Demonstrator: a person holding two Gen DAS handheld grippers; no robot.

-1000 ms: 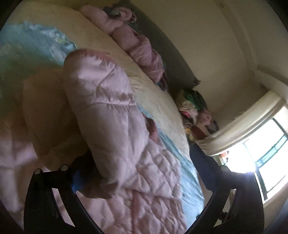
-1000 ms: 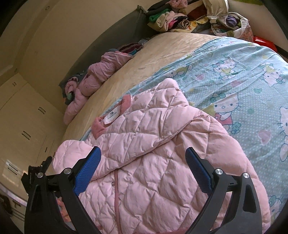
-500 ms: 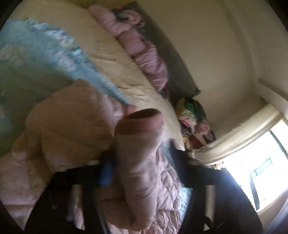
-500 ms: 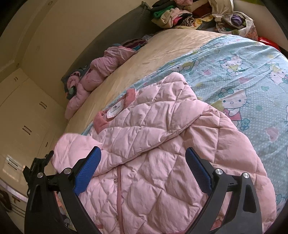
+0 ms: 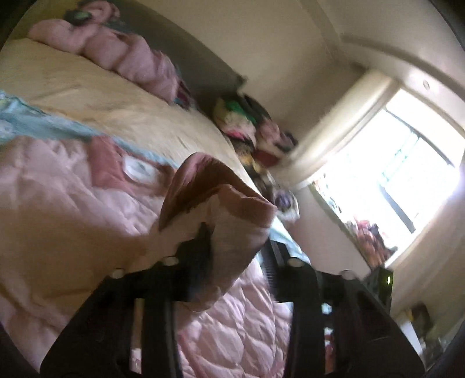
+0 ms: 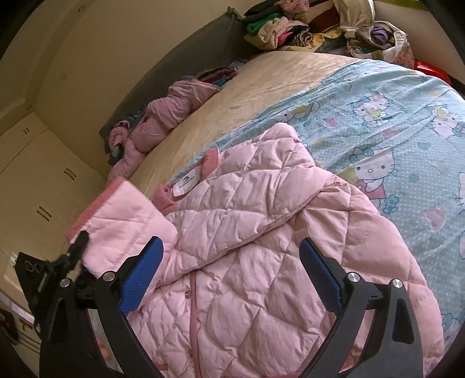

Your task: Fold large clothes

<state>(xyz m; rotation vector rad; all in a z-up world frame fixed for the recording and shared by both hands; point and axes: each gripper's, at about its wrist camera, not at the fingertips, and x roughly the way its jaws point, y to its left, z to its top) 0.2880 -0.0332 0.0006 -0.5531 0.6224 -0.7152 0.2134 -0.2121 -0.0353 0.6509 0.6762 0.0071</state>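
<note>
Both tongs differ: left tongs [image 5: 232, 256], just widening, pinch the pink jacket's sleeve cuff [image 5: 221, 192]; right tongs [image 6: 229, 276] spread, empty.

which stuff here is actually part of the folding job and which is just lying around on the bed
Part of the job:
- pink quilted jacket, spread on the bed
- its sleeve, lifted between the left gripper fingers
- right gripper, open above the jacket

Just lying about:
- Hello Kitty sheet
- bundled pink coat by the headboard
- pile of mixed clothes
- wardrobe
</note>
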